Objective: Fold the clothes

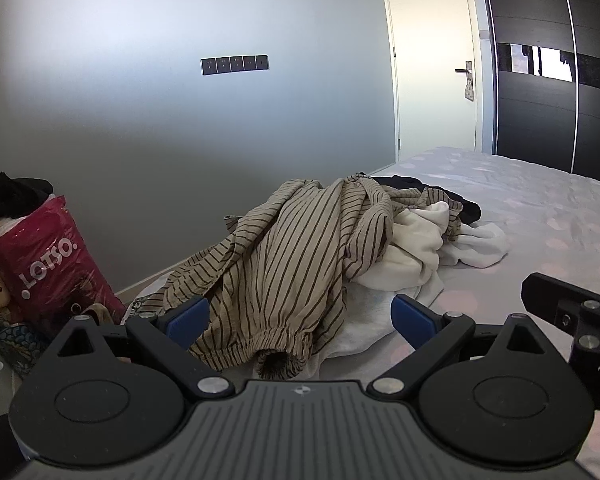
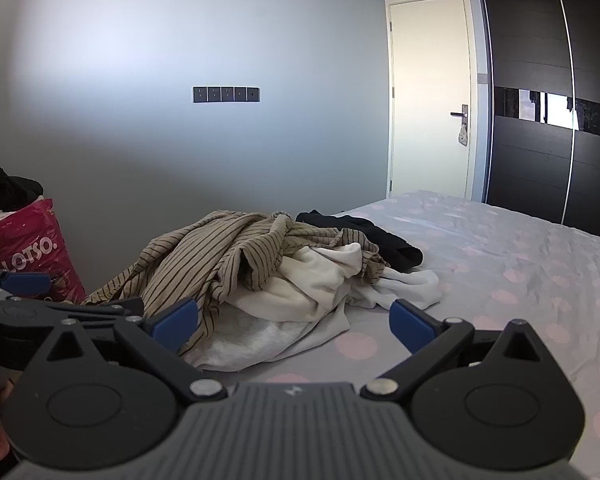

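A heap of clothes lies on the bed. On top is a tan striped garment [image 1: 276, 256] [image 2: 204, 256], with a white garment [image 1: 416, 240] [image 2: 316, 280] under it and a black one [image 1: 428, 188] [image 2: 372, 236] behind. My left gripper [image 1: 300, 318] is open just in front of the striped garment's elastic cuff [image 1: 278, 356], holding nothing. My right gripper [image 2: 294, 322] is open too, low over the bed before the white garment's edge. Part of the right gripper [image 1: 568, 308] shows at the right of the left wrist view, and the left gripper [image 2: 24, 284] at the left of the right wrist view.
The bed sheet [image 1: 540, 208] [image 2: 500, 264] is grey with pink dots and stretches to the right. A red bag marked LOTSO [image 1: 48, 264] [image 2: 32, 248] stands at the left by the wall with soft toys. Behind are a white door [image 1: 432, 56] and a dark wardrobe [image 1: 548, 120].
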A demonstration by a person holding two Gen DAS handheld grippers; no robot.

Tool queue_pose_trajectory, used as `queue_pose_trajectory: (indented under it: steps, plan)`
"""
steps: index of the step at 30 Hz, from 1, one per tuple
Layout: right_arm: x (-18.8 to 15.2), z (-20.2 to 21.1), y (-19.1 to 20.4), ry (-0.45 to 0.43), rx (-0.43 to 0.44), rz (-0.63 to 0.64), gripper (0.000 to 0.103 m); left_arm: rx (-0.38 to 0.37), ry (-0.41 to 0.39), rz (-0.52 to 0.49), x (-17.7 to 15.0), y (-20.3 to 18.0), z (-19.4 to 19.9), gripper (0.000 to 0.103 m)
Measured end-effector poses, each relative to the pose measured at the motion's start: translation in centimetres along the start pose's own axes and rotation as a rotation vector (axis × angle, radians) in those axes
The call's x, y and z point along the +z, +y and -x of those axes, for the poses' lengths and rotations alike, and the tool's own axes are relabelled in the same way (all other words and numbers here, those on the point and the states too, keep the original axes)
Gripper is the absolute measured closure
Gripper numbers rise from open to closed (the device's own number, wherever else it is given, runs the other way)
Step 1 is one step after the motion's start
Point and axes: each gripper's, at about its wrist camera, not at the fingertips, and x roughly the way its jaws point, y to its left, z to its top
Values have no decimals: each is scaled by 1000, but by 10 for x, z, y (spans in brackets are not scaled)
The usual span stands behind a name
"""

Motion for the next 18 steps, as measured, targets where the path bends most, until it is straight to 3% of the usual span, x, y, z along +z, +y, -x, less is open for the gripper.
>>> queue_pose_trajectory:
  steps: [18]
  plan:
    - [-2, 3, -2, 43, -9, -36, 1, 6, 15, 17, -3, -2, 6, 4]
